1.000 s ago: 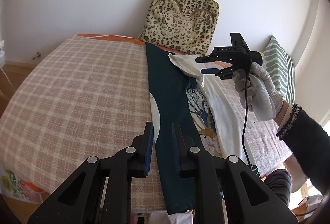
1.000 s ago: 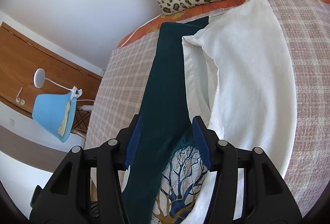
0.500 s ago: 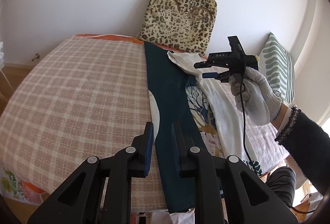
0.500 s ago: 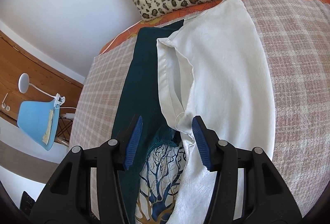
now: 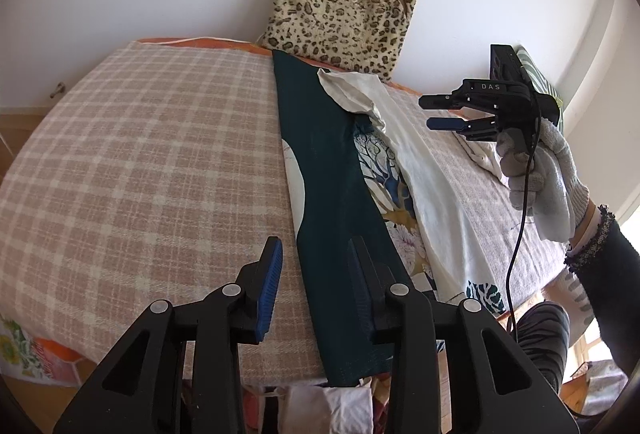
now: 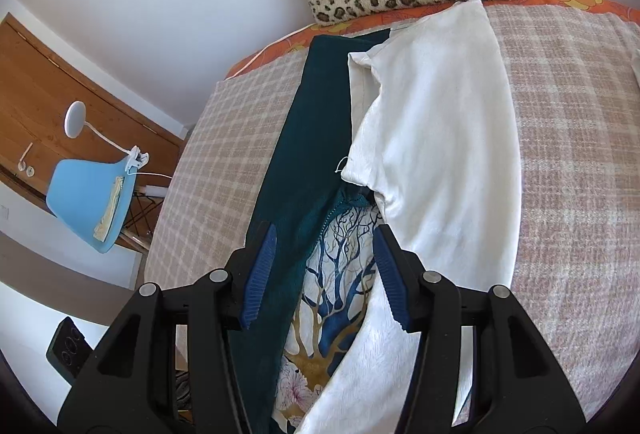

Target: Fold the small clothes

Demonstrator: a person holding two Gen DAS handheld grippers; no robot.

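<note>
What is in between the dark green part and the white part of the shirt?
A strip printed with blue tree branches shows between the dark green part and the white part, clearest in the right wrist view.

**Cloth on cloth, matt throughout**

The checked blanket looks coarse and woven. The teal garment is matt cloth, its white lining smoother. The leopard cushion is plush; the fingers ribbed matt plastic.
</note>
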